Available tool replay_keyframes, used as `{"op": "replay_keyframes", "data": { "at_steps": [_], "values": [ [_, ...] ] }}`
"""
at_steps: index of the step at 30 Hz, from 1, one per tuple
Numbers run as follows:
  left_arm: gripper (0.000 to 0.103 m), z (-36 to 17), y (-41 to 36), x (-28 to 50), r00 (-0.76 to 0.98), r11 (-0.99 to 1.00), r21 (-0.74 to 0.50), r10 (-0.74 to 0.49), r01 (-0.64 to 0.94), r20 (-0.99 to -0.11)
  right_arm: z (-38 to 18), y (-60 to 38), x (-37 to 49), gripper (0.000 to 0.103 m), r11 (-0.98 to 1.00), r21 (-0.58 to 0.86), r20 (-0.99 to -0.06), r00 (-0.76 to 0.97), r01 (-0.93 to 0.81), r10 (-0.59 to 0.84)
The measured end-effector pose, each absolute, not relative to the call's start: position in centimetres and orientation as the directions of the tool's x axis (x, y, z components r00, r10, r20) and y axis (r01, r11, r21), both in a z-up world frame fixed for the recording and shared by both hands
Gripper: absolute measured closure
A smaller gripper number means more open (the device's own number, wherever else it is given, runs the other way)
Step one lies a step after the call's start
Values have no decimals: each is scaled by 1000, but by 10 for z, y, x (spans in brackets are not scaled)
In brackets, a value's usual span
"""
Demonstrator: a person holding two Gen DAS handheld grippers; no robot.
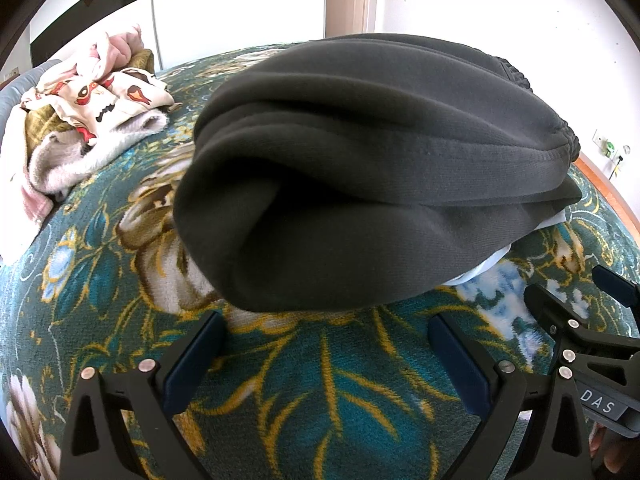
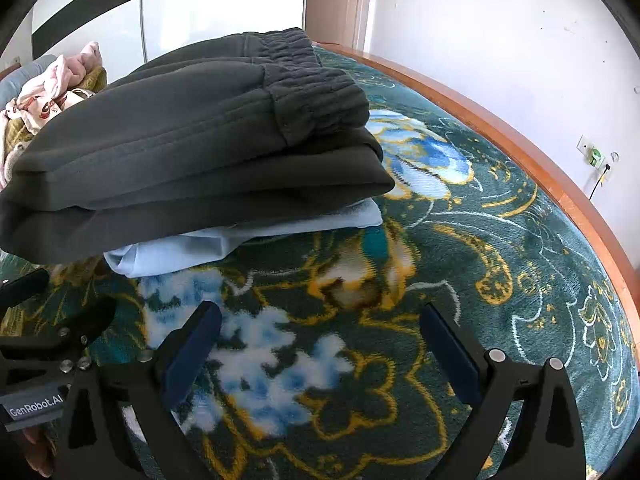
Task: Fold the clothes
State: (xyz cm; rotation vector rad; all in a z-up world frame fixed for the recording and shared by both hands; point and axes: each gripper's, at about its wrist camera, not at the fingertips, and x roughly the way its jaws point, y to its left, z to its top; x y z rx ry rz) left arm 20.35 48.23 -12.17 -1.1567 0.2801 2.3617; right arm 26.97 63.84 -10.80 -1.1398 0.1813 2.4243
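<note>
Folded dark grey sweatpants (image 1: pixel 360 168) lie on a teal floral blanket (image 1: pixel 320 392), on top of a folded light blue garment (image 2: pixel 240 240). The sweatpants also show in the right wrist view (image 2: pixel 180 152), elastic waistband toward the far right. My left gripper (image 1: pixel 326 336) is open and empty, just in front of the stack's near fold. My right gripper (image 2: pixel 320 328) is open and empty, over the blanket to the front right of the stack. The right gripper's body shows at the right edge of the left wrist view (image 1: pixel 580 320).
A heap of unfolded clothes, patterned cream and pink (image 1: pixel 88 112), lies at the far left of the bed. A wooden bed edge (image 2: pixel 520 152) curves along the right, with a white wall and a socket (image 2: pixel 596 156) beyond.
</note>
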Motion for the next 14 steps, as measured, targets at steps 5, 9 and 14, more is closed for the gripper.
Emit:
{"op": "replay_keyframes", "data": {
  "at_steps": [5, 9, 14],
  "values": [
    [0, -122, 482, 203, -519, -858, -32, 339, -513, -785, -108, 638, 270, 3, -888, -72, -757, -555, -453, 345],
    [0, -122, 483, 203, -519, -858, -32, 339, -512, -784, -108, 638, 271, 3, -888, -72, -757, -555, -454, 345],
    [0, -121, 483, 204, -519, -858, -32, 340, -513, -784, -108, 637, 271, 3, -888, -71, -756, -556, -454, 345]
  ]
}}
